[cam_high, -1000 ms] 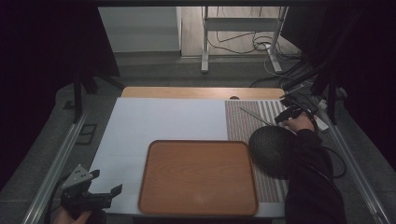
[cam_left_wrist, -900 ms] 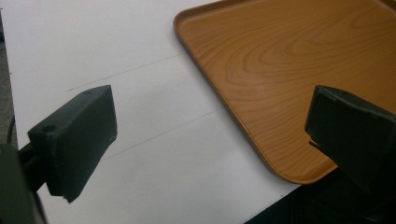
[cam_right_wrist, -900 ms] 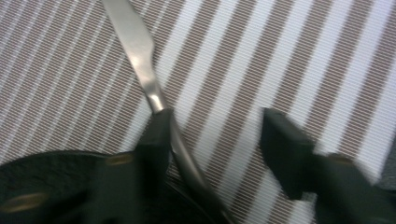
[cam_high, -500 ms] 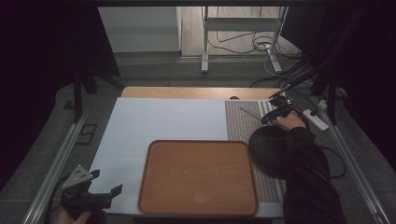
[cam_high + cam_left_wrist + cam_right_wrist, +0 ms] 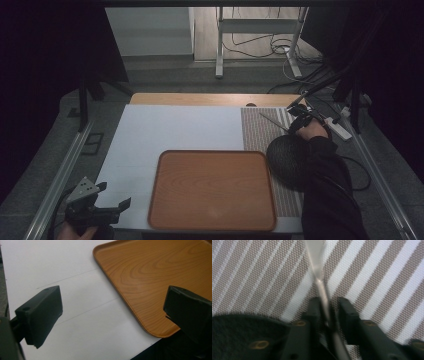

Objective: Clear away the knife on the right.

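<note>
Right gripper view: blurred metal utensil between narrowed jaws; head cut off.

Right gripper: shifted slightly along the striped mat near the desk's far right corner, toward the mat's middle. Jaws opened wide, then have just been closing; now narrowed around a thin metal utensil, which lies between them, one pad alongside it. Whether both pads press is unclear.
</note>
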A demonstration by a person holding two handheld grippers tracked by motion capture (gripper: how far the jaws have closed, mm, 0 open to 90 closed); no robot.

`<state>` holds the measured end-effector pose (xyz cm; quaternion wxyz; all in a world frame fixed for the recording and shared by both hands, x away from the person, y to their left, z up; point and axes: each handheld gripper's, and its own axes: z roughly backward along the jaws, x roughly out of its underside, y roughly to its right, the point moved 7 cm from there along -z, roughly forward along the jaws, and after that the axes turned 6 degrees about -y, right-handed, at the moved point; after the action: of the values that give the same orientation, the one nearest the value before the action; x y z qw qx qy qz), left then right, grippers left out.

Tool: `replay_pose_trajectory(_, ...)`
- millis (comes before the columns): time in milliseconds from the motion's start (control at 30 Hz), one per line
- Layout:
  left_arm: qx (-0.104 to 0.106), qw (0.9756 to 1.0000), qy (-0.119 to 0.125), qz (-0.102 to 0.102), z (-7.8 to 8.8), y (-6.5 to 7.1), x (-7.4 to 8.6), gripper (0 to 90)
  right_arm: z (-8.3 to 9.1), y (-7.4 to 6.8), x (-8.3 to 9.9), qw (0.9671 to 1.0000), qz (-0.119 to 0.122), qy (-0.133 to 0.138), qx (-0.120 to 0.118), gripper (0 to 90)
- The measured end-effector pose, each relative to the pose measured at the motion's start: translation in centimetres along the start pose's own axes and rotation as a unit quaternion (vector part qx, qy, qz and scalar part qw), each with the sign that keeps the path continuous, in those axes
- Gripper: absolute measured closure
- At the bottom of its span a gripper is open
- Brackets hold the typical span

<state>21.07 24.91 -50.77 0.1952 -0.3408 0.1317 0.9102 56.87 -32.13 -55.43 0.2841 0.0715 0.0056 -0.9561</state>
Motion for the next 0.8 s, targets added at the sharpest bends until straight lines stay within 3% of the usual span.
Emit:
replay_pose_trajectory(33,0.0,1.0,0.0,0.001,0.0,0.0,0.0,3.4,0.0,0.3,0.2,0.9998,-0.014,0.005,-0.015,80.3)
replay_pose_trajectory(67,0.001,1.0,0.001,0.002,0.0,0.0,0.0,3.4,0.0,0.3,0.2,0.9998,-0.014,0.005,-0.015,80.3)
replay_pose_trajectory(233,0.001,1.0,0.0,0.002,0.0,0.0,0.0,3.4,0.1,0.3,0.4,0.9998,0.014,0.011,-0.013,80.6)
replay_pose_trajectory(267,0.001,1.0,0.0,0.002,0.0,0.0,0.0,3.4,0.2,0.6,0.5,0.9998,0.019,0.01,0.005,80.7)
replay_pose_trajectory(333,0.001,1.0,0.0,0.002,0.0,0.0,0.0,3.4,0.3,1.0,0.7,0.9997,0.018,0.008,0.017,80.7)
replay_pose_trajectory(600,0.001,1.0,0.0,0.002,0.0,0.0,-0.1,3.4,2.2,4.1,2.9,0.9985,-0.034,0.035,0.025,80.7)
replay_pose_trajectory(800,0.0,1.0,-0.002,0.004,-0.1,0.0,-0.1,3.5,3.7,4.4,3.9,0.9979,-0.035,0.045,0.029,80.7)
